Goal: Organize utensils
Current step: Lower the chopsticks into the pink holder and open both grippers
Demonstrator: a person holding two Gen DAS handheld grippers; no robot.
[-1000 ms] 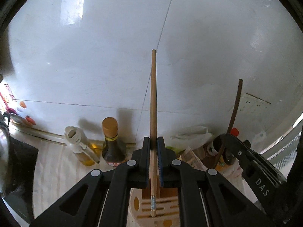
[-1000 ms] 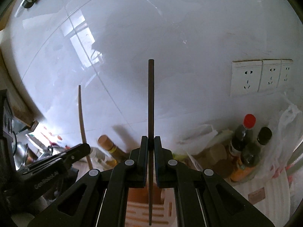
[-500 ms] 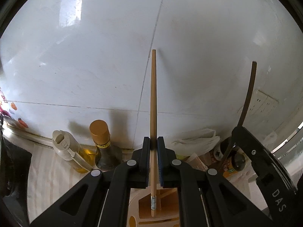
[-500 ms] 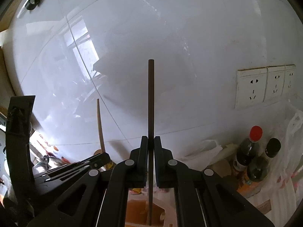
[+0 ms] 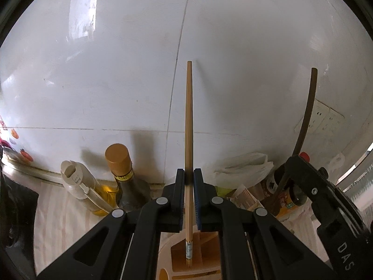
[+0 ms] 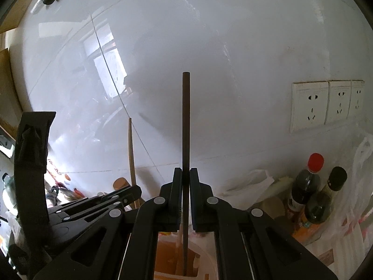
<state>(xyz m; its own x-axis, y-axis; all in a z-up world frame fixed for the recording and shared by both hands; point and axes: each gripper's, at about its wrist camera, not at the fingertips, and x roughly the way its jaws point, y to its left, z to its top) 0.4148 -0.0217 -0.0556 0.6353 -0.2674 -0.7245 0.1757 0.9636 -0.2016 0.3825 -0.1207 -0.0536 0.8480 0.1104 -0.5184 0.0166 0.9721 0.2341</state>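
My left gripper (image 5: 189,179) is shut on a light bamboo chopstick (image 5: 188,121) that stands upright; its lower tip sits inside a compartment of the cream utensil holder (image 5: 163,259) below the jaws. My right gripper (image 6: 185,179) is shut on a dark brown chopstick (image 6: 186,121), also upright, with its lower end down in the holder (image 6: 205,263). In the left wrist view the right gripper (image 5: 326,200) and its dark chopstick (image 5: 307,112) show at the right. In the right wrist view the left gripper (image 6: 98,203) and the bamboo chopstick (image 6: 131,154) stand at the left.
A white tiled wall (image 5: 139,81) is close behind. An oil bottle (image 5: 79,184) and a dark sauce bottle (image 5: 121,175) stand left of the holder. Two dark bottles (image 6: 310,186), a plastic bag (image 6: 249,184) and wall sockets (image 6: 326,102) are on the right.
The left gripper has sunk, lowering the bamboo chopstick's tip into the holder. The right gripper swung closer beside it, and its dark chopstick's tip now reaches into the holder.
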